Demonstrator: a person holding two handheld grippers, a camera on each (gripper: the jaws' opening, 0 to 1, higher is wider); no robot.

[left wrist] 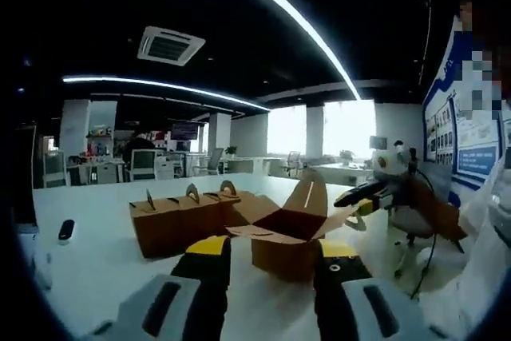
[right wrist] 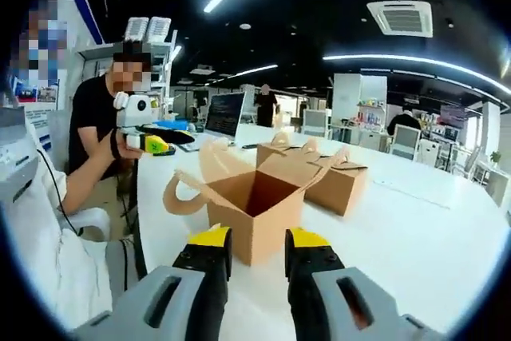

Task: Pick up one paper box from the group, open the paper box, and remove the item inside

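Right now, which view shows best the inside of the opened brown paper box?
The right gripper view: it looks down into the opened brown paper box, showing its inner walls. The left gripper view shows the same box lower, its cavity mostly dark.

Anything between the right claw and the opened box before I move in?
Nothing: in the right gripper view, only bare white table separates the right claw from the opened box, flaps spread, directly ahead.
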